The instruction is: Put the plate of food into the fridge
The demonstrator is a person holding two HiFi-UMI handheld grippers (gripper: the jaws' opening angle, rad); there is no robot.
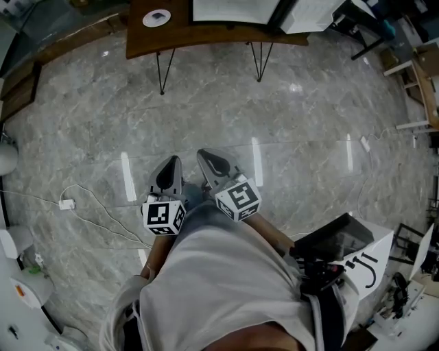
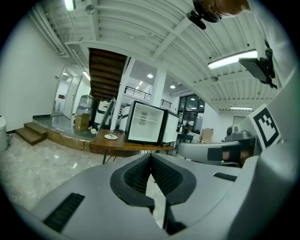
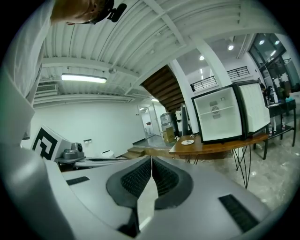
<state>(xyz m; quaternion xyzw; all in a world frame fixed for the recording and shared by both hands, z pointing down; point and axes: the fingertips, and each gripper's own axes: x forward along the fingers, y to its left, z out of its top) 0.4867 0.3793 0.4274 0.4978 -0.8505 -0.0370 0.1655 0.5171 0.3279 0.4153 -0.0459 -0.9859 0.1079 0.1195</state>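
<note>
A small white plate of food (image 1: 157, 18) sits on the left end of a brown wooden table (image 1: 147, 38) far ahead. The same plate (image 2: 110, 136) (image 3: 187, 142) lies left of a white mini fridge (image 2: 145, 123) (image 3: 216, 114) that stands on the table with its door swung open. Close to the person's body and far from the table, my left gripper (image 1: 170, 166) and my right gripper (image 1: 208, 158) point forward over the floor. Both are shut with nothing between the jaws.
Grey marble floor (image 1: 274, 116) stretches between me and the table, which has thin black hairpin legs (image 1: 163, 68). A white cable with a plug (image 1: 66, 203) lies on the floor at the left. Desks and equipment (image 1: 357, 260) crowd the right side.
</note>
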